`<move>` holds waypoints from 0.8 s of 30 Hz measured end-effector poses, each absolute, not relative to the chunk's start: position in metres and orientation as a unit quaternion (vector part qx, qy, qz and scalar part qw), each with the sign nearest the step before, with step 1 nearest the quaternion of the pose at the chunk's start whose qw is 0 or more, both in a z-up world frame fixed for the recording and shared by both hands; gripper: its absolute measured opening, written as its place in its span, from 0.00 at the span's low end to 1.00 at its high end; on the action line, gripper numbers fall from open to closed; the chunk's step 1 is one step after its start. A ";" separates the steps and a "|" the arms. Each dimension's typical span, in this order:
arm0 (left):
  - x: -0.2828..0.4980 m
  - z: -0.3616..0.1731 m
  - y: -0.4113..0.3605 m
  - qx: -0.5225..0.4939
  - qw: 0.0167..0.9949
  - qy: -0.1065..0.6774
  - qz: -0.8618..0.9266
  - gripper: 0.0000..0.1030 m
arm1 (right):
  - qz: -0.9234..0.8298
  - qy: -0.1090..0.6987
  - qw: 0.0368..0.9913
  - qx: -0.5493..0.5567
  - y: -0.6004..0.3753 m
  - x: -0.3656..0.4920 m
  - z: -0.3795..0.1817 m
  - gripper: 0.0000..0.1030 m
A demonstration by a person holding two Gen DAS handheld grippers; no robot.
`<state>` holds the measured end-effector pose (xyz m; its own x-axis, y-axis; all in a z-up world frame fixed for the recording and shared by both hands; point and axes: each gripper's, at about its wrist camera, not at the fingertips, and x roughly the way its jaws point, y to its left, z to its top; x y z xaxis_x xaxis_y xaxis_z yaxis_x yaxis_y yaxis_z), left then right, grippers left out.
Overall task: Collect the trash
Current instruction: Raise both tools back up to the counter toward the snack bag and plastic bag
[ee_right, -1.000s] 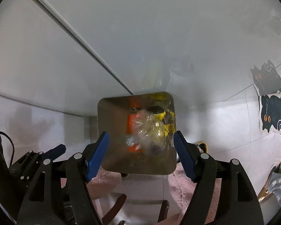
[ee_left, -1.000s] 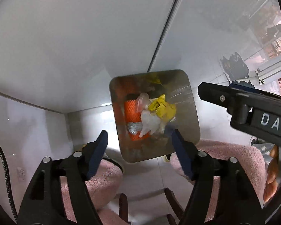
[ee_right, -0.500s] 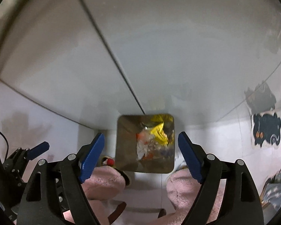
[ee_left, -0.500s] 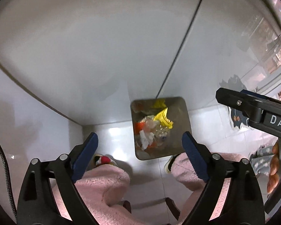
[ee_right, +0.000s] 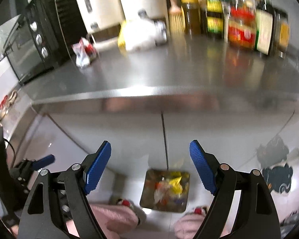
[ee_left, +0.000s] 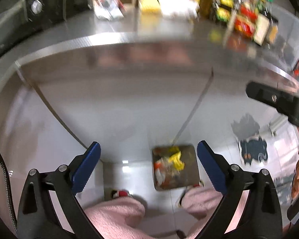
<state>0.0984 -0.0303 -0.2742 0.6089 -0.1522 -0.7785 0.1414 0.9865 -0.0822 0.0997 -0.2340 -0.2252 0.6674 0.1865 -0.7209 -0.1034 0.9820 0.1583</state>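
Below, the trash bin (ee_right: 165,191) holds wrappers (ee_right: 174,183); left gripper (ee_left: 148,168) opening, empty.

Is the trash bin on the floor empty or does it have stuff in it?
It has stuff in it. The open bin holds yellow, orange and white wrappers, seen in both views.

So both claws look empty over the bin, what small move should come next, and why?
Probably carry the left claw forward toward the crumpled red-and-white wrapper on the steel counter. Its jaws are opening with nothing between them, the right claw is empty too, and the bin on the floor already holds scraps.
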 end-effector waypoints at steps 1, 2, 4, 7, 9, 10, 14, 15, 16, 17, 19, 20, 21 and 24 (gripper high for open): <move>0.099 -0.263 -0.027 -0.010 0.901 0.427 -0.077 0.90 | 0.079 0.394 0.914 0.051 -0.233 0.102 -0.219 0.86; 0.102 -0.255 -0.024 -0.015 0.904 0.420 -0.074 0.90 | 0.080 0.386 0.918 0.052 -0.232 0.106 -0.209 0.87; 0.109 -0.234 -0.015 -0.022 0.912 0.404 -0.066 0.90 | 0.082 0.374 0.922 0.053 -0.229 0.113 -0.191 0.87; 0.123 -0.205 -0.005 -0.026 0.921 0.384 -0.053 0.90 | 0.084 0.363 0.926 0.053 -0.227 0.127 -0.176 0.88; 0.133 -0.197 0.000 -0.026 0.924 0.379 -0.047 0.90 | 0.084 0.358 0.929 0.051 -0.225 0.141 -0.165 0.88; 0.141 -0.192 0.003 -0.025 0.926 0.375 -0.042 0.91 | 0.084 0.357 0.929 0.053 -0.225 0.151 -0.161 0.88; 0.164 -0.184 0.013 -0.024 0.929 0.368 -0.030 0.91 | 0.084 0.349 0.930 0.075 -0.226 0.179 -0.149 0.88; 0.172 -0.182 0.014 -0.023 0.929 0.368 -0.028 0.91 | 0.085 0.348 0.930 0.081 -0.226 0.185 -0.148 0.88; 0.178 -0.181 0.015 -0.022 0.929 0.367 -0.027 0.91 | 0.086 0.348 0.930 0.086 -0.226 0.192 -0.146 0.88; 0.184 -0.181 0.015 -0.021 0.930 0.367 -0.026 0.91 | 0.085 0.347 0.930 0.091 -0.226 0.201 -0.144 0.88; 0.200 -0.179 0.015 -0.016 0.931 0.365 -0.023 0.90 | 0.083 0.345 0.930 0.095 -0.224 0.214 -0.142 0.88; 0.205 -0.178 0.015 -0.015 0.931 0.363 -0.022 0.90 | 0.083 0.344 0.930 0.097 -0.223 0.223 -0.142 0.88; 0.211 -0.178 0.016 -0.014 0.932 0.362 -0.020 0.90 | 0.082 0.345 0.930 0.097 -0.222 0.231 -0.141 0.88; 0.232 -0.175 0.019 -0.012 0.933 0.359 -0.012 0.90 | 0.079 0.349 0.929 0.096 -0.217 0.255 -0.143 0.88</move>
